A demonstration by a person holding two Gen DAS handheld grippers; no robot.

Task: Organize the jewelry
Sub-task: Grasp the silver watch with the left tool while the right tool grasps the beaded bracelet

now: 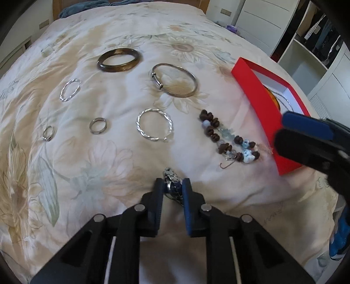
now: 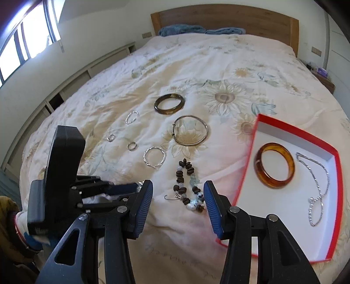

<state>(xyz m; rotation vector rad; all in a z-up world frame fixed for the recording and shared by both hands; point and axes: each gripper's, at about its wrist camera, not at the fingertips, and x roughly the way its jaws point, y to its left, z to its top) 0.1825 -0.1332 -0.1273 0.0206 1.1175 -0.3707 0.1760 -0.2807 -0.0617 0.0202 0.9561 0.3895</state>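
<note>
Jewelry lies on a floral bedspread. My left gripper (image 1: 172, 185) is shut on a small silver and blue charm piece (image 1: 171, 180) just above the bed. My right gripper (image 2: 178, 192) is open and empty, over the near end of a brown and blue beaded bracelet (image 2: 187, 185), which also shows in the left wrist view (image 1: 227, 137). A red box (image 2: 334, 196) at the right holds an amber bangle (image 2: 274, 165) and a silver chain (image 2: 317, 190). On the bed lie a dark bangle (image 1: 119, 59), a thin metal bangle (image 1: 175, 79), two twisted silver hoops (image 1: 154, 127) (image 1: 70, 89) and two rings (image 1: 98, 125) (image 1: 47, 133).
The wooden headboard (image 2: 225, 19) and blue towels (image 2: 181, 30) are at the far end. A window (image 2: 24, 43) and low shelving (image 2: 65, 87) run along the left. White wardrobes (image 1: 273, 21) stand to the right of the bed.
</note>
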